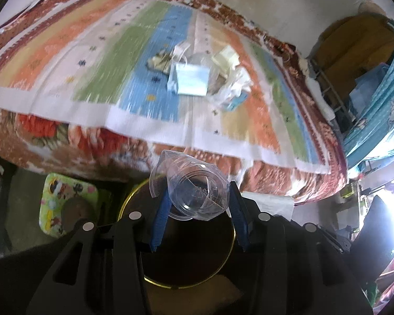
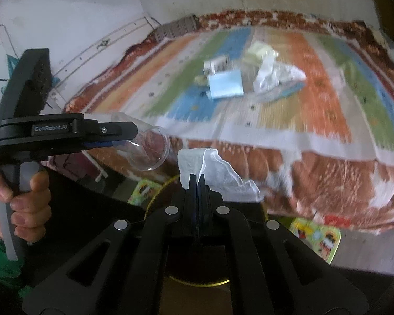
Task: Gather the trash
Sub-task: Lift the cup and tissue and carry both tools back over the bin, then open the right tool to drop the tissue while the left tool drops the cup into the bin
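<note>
A: What does the left gripper show?

B: Its two blue-padded fingers stand partly apart, clamped from both sides on a clear plastic cup. It tilts downward. A bare hand grips its black handle, fingers curled round; a green sleeve shows at the wrist.

A: And the right gripper?

B: Jaws fully together, pinching a white tissue that stands up past the tips. It too points downward, just right of the left gripper.
</note>
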`<state>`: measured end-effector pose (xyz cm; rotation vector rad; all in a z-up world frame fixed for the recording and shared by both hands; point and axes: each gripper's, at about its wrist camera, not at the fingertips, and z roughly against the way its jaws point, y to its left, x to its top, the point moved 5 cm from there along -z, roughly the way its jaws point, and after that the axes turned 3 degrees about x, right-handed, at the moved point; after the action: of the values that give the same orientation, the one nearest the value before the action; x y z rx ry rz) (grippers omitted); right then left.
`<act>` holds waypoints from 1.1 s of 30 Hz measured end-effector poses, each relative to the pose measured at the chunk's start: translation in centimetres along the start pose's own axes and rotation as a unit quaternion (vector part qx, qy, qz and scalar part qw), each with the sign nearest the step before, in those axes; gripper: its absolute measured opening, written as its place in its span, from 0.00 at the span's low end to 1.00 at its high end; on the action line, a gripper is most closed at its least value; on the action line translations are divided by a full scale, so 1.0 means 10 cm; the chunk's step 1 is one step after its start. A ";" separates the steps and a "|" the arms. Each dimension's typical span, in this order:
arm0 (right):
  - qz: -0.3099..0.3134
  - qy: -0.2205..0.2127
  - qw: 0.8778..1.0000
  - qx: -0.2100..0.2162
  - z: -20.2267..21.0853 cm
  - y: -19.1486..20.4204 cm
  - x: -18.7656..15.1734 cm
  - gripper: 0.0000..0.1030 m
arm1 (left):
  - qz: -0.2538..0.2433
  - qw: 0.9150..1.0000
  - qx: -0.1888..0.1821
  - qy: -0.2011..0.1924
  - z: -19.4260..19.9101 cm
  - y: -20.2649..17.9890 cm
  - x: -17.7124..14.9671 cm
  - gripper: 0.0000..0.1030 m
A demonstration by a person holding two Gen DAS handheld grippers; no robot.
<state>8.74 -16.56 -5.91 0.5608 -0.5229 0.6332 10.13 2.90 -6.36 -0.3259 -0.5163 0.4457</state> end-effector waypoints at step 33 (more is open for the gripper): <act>-0.057 0.065 0.996 -0.032 -0.29 -0.22 -0.16 0.58 | 0.070 0.998 0.008 0.007 -0.12 0.20 -0.04 0.72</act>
<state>9.93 -16.88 -9.76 0.4813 -0.3837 0.5385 9.83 4.16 -8.34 -0.3503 -0.4771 0.5822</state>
